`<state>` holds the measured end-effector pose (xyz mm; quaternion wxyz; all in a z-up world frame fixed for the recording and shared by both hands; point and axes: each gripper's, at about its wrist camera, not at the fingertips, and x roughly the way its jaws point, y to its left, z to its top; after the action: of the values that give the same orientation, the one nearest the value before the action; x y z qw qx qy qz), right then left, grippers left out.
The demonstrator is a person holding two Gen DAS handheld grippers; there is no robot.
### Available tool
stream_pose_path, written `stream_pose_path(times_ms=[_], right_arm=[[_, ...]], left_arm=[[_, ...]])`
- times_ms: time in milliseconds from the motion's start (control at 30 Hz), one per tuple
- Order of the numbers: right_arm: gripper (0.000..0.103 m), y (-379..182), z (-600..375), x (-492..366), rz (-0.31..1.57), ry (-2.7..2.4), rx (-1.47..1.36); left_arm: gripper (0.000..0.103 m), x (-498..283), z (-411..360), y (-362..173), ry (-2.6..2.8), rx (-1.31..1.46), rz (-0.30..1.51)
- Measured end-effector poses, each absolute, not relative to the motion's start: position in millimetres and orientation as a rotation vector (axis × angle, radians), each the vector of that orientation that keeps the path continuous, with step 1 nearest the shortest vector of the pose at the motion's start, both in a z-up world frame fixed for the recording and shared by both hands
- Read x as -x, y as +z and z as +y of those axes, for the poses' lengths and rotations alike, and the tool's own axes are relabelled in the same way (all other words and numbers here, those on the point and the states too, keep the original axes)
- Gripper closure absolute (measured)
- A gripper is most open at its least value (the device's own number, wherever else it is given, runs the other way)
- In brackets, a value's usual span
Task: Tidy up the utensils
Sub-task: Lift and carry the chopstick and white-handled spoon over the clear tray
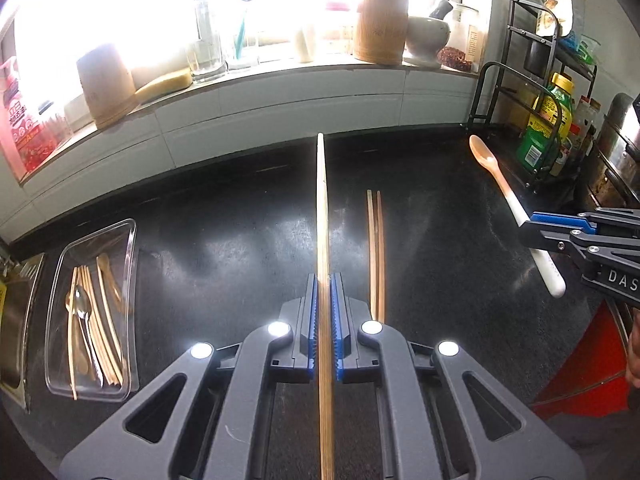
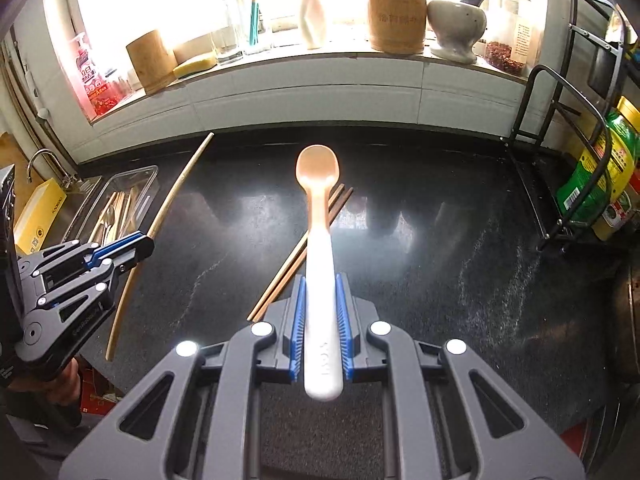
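My left gripper (image 1: 324,280) is shut on a long pale wooden stick (image 1: 322,208) that points away over the black counter. My right gripper (image 2: 321,280) is shut on the white handle of a spoon (image 2: 318,184) with an orange bowl, held above the counter. From the left wrist view the spoon (image 1: 500,184) and right gripper (image 1: 538,232) show at the right. From the right wrist view the left gripper (image 2: 140,242) and stick (image 2: 176,196) show at the left. A pair of brown chopsticks (image 1: 376,248) (image 2: 304,248) lies on the counter between them.
A clear plastic tray (image 1: 132,248) (image 2: 150,176) holding several wooden utensils and a metal spoon sits at the counter's left by a sink (image 1: 16,312). A black wire rack (image 2: 568,152) with bottles stands at the right. Jars and bamboo holders (image 2: 396,12) line the windowsill.
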<state>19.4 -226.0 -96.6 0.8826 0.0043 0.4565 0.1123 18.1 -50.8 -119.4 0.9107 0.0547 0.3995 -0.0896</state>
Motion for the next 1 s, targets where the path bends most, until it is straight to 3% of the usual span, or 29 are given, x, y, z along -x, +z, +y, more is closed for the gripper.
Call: stream_pose_path(times_ms=[533,1000], right_arm=[[0.087,-88.4,-216.5,-14.3,0.93,0.244,0.001],[0.087,-91.4,-116.1,-49.6,0.94,0.398,0.07]], left_arm=[[0.097,-6.8,-42.2,-110.3,-0.163,-0.107,0.801],[0.097,-6.7,51.3,-111.3,0.005,-0.034,0.818]])
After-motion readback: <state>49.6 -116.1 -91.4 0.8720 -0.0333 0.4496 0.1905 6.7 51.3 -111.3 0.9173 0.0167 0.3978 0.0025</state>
